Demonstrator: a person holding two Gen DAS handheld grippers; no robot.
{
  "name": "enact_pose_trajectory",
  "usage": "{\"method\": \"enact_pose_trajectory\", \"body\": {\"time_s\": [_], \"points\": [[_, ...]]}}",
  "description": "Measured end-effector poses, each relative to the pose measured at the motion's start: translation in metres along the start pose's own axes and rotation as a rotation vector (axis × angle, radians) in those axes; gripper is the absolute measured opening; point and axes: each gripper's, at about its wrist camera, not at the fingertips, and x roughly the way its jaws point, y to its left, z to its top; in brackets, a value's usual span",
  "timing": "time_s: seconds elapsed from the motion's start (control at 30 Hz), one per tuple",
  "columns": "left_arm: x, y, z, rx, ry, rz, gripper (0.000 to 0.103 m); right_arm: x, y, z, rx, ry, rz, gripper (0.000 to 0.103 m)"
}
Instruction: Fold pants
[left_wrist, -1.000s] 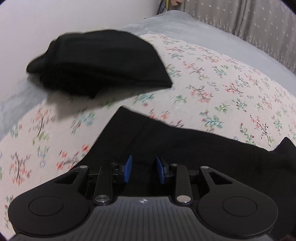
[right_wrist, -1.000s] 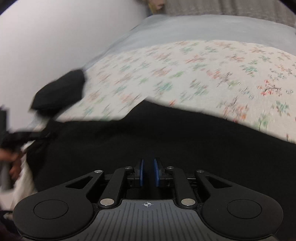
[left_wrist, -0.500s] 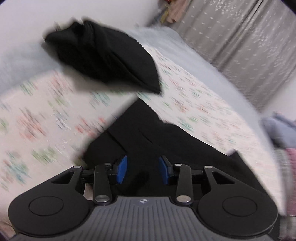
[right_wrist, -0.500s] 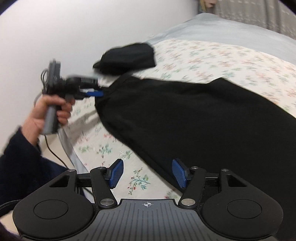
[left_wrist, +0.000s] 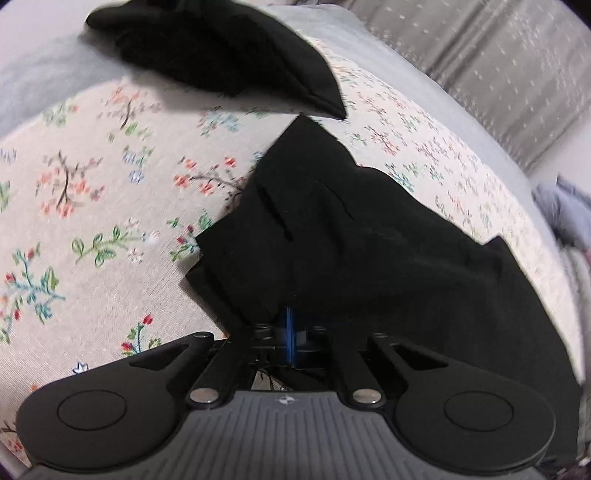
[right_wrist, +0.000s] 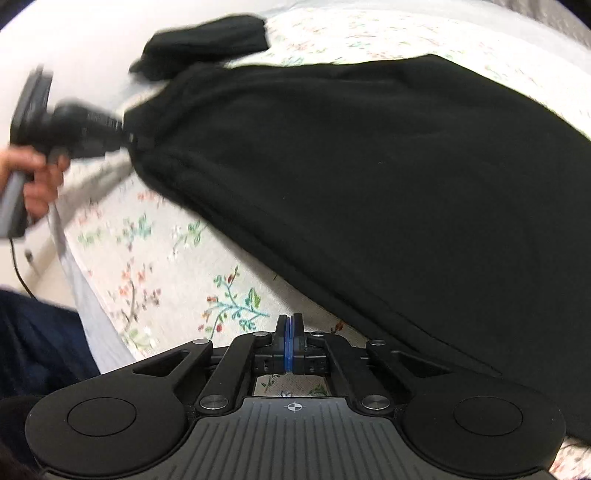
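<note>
Black pants (left_wrist: 369, 258) lie spread across the floral bedsheet (left_wrist: 92, 184). My left gripper (left_wrist: 290, 321) is shut, its blue pads pinching the near edge of the pants at a corner. The right wrist view shows the same grip from the side: the left gripper (right_wrist: 125, 136), held by a hand (right_wrist: 33, 177), bites the pants (right_wrist: 369, 166) at their left corner. Over bare sheet (right_wrist: 147, 258) my right gripper (right_wrist: 290, 328) is shut, pads together with nothing between them. The pants' lower edge runs just to its right.
A second black garment (left_wrist: 229, 48), folded, lies at the far side of the bed, close to the pants' far corner; it also shows in the right wrist view (right_wrist: 207, 40). Grey curtains (left_wrist: 498, 55) hang behind. The bed edge and a dark sleeve (right_wrist: 37, 332) are lower left.
The left jaws closed onto the pants' edge. The right gripper swung off the pants to the sheet beside them, opened wide, then closed with nothing in it.
</note>
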Motion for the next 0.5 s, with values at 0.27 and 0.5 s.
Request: {"method": "enact_pose_trajectory", "body": {"time_s": [0.27,0.5], "points": [[-0.021,-0.007,-0.008,-0.089,-0.097,-0.003,0.03,-0.047,-0.022,-0.015,0.223,-0.226,0.055,0.013],[-0.015,0.021,-0.002,-0.306,-0.099,-0.048,0.075,-0.113,-0.157,-0.091,0.789,-0.439,-0.051,0.048]]}}
